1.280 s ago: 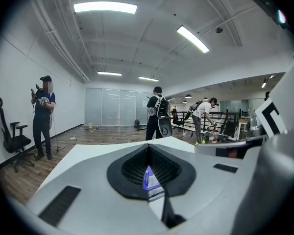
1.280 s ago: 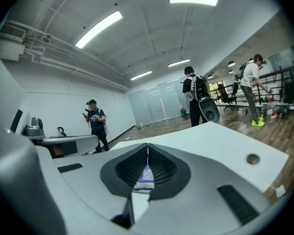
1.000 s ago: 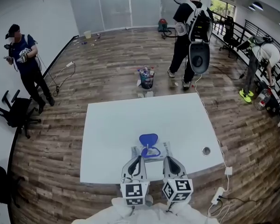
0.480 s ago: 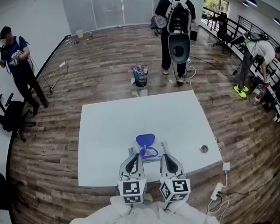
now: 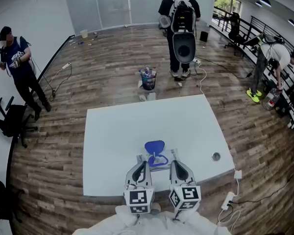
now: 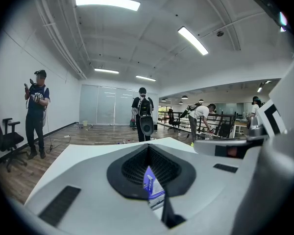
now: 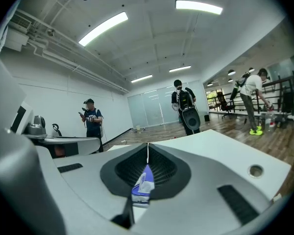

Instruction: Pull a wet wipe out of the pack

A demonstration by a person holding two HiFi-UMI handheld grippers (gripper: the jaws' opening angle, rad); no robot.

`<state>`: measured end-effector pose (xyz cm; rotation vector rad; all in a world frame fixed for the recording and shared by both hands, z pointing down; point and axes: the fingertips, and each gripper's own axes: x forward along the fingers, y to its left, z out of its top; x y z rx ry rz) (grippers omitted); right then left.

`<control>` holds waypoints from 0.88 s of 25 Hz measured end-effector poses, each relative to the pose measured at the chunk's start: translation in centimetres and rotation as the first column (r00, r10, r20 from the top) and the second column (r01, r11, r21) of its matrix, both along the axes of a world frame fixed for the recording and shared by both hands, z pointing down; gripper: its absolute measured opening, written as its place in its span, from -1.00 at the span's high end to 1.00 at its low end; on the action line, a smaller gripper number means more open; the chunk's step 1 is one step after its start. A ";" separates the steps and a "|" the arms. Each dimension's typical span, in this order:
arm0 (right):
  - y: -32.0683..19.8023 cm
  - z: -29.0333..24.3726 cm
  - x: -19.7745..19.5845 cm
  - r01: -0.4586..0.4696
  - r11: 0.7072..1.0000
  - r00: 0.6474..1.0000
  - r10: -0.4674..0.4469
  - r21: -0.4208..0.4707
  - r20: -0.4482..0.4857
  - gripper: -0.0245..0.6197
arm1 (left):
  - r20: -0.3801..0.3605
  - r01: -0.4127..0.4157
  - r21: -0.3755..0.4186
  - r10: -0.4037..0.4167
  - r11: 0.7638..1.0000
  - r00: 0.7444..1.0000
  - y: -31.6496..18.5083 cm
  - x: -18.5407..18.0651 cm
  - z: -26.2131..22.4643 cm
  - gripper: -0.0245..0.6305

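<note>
Well right of wipe pack (image 5: pixel 157 158), a grommet hole (image 5: pixel 215 156); bin (image 5: pixel 147 79) beyond table (image 5: pixel 118 131).

**Both tools shut, side by side**

The left tool (image 5: pixel 142 167) and the right tool (image 5: pixel 176 166) lie close together but apart, both pointing straight away from the person and almost level. Each tool's jaws are pressed together at the tips, with only a narrow slit lower down between the dark pads, and neither grips anything. The marker cube (image 5: pixel 139 201) of each tool faces up at the rear. Behind the cubes, two white sleeves (image 5: pixel 112 223) come in from the lower edge.
</note>
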<state>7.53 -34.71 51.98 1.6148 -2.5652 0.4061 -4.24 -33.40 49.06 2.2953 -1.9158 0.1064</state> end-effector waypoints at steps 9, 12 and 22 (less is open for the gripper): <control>-0.7 1.6 -1.2 0.045 0.998 0.999 -0.046 -0.040 -0.014 0.80 | 0.011 0.020 -0.007 -0.020 1.000 1.000 -0.3 -1.1 0.4 0.93; -0.9 2.3 -1.7 0.063 0.996 0.998 -0.065 -0.057 -0.023 0.76 | 0.017 0.023 -0.001 -0.023 1.000 1.000 -0.6 -1.1 0.3 0.93; -2.1 5.6 -2.2 0.080 0.987 0.996 -0.086 -0.139 -0.032 0.59 | 0.033 0.026 -0.024 -0.025 0.999 0.999 -0.9 -1.4 0.8 0.93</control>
